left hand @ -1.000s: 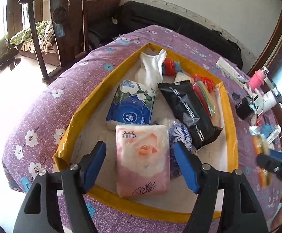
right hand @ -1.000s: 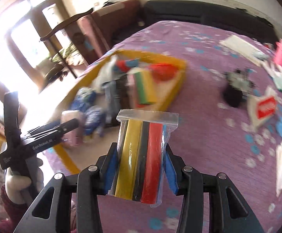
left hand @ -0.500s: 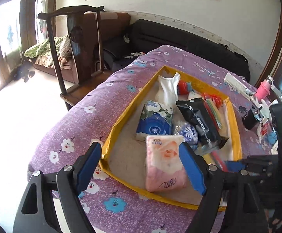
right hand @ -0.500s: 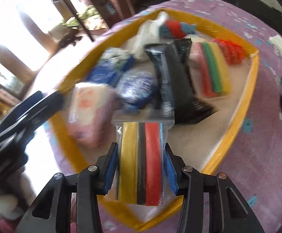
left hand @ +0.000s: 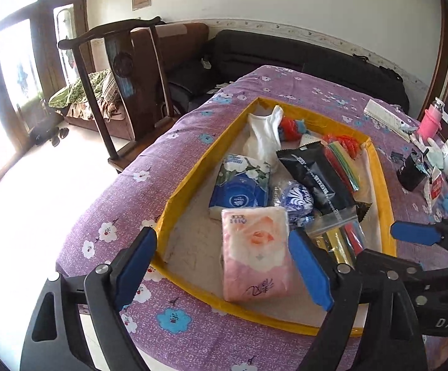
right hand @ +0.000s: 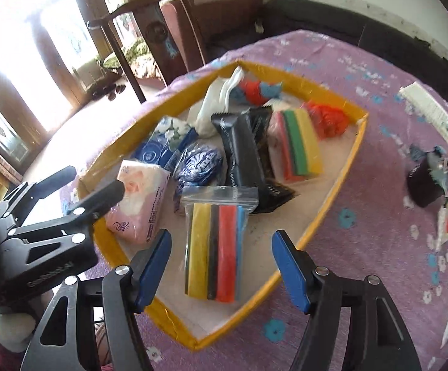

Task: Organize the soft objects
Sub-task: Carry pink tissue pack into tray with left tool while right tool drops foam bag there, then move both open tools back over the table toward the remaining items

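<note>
Soft packets fill a shallow tray (right hand: 341, 182) with a yellow taped rim, set on a purple quilt (right hand: 363, 99) printed with white and blue flowers.

Nearest the right wrist camera lies a clear zip bag of foam strips (right hand: 214, 244), glossy and rectangular, banded yellow, black, red and blue. It lies flat on the tray's pale floor at 6 o'clock within the tray. At 9 o'clock from it sits a soft pink tissue pack (right hand: 140, 198) with a rose print. Above that are a blue tissue pack (right hand: 159, 148) and a crinkled blue-and-white pouch (right hand: 199, 164). A long black foil packet (right hand: 245, 157) runs up the middle, touching the zip bag's top edge. At 2 o'clock lies a striped sponge block (right hand: 298, 145), with a crumpled orange net (right hand: 329, 117) beyond it. A limp white cloth (right hand: 214, 105) rests at 12 o'clock.

A second ago the strip bag stood upright, clamped in the right gripper above the quilt; now it lies released in the tray.

The right gripper (right hand: 221, 269) has blue pads that are spreading apart. The bag lies between them, touching neither. The left gripper (left hand: 224, 272) is also widening, its blue pads well apart and empty above the pink pack and the tray's near rim. The two tools hang close together at the tray's near end.
</note>
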A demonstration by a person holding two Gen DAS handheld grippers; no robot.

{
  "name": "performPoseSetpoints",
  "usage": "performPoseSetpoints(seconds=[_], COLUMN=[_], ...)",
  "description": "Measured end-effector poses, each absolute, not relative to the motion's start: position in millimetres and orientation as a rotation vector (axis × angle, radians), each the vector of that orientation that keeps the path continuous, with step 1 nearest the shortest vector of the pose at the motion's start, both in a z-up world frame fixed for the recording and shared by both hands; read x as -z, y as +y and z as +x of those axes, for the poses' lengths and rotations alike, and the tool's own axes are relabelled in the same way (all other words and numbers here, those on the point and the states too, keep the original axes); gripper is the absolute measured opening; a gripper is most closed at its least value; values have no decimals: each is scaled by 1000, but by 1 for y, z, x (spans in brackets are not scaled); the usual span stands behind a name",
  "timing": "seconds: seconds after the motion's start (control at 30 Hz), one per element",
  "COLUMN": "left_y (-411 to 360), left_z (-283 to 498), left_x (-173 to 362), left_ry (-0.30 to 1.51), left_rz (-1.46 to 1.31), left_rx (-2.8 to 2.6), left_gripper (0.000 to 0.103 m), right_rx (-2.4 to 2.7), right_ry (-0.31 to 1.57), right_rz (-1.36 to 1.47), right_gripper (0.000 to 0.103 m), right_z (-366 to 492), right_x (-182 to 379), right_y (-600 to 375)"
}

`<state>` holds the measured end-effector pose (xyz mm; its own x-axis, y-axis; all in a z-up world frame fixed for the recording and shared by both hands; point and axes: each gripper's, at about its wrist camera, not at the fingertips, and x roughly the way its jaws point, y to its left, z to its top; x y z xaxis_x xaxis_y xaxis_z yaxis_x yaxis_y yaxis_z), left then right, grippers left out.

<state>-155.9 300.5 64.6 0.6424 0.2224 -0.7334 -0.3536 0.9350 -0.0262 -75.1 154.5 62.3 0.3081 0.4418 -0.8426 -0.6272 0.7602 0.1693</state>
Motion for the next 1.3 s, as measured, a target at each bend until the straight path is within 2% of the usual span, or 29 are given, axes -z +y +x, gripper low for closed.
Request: performPoseSetpoints(seconds=[0.67, 1.07, 1.23, 1.3], left_y=[245, 92, 68, 66], left_z=[-155, -167, -168, -168], left_x=[-76, -61, -51, -48], left_ry=[819, 836, 863, 873], left_rz=[-98, 45, 84, 86], left_rx=[-250, 291, 331, 333], left_gripper=[87, 87, 87, 87], right_rx=[-622, -314, -248, -245], right_ry=[1035, 952, 854, 785], right_rz=[-22, 225, 267, 259], right_gripper=[75, 75, 75, 80], right_z=[-79, -67, -73, -81], right_x=[-64, -63, -94, -113], right_y=[58, -85, -119, -119])
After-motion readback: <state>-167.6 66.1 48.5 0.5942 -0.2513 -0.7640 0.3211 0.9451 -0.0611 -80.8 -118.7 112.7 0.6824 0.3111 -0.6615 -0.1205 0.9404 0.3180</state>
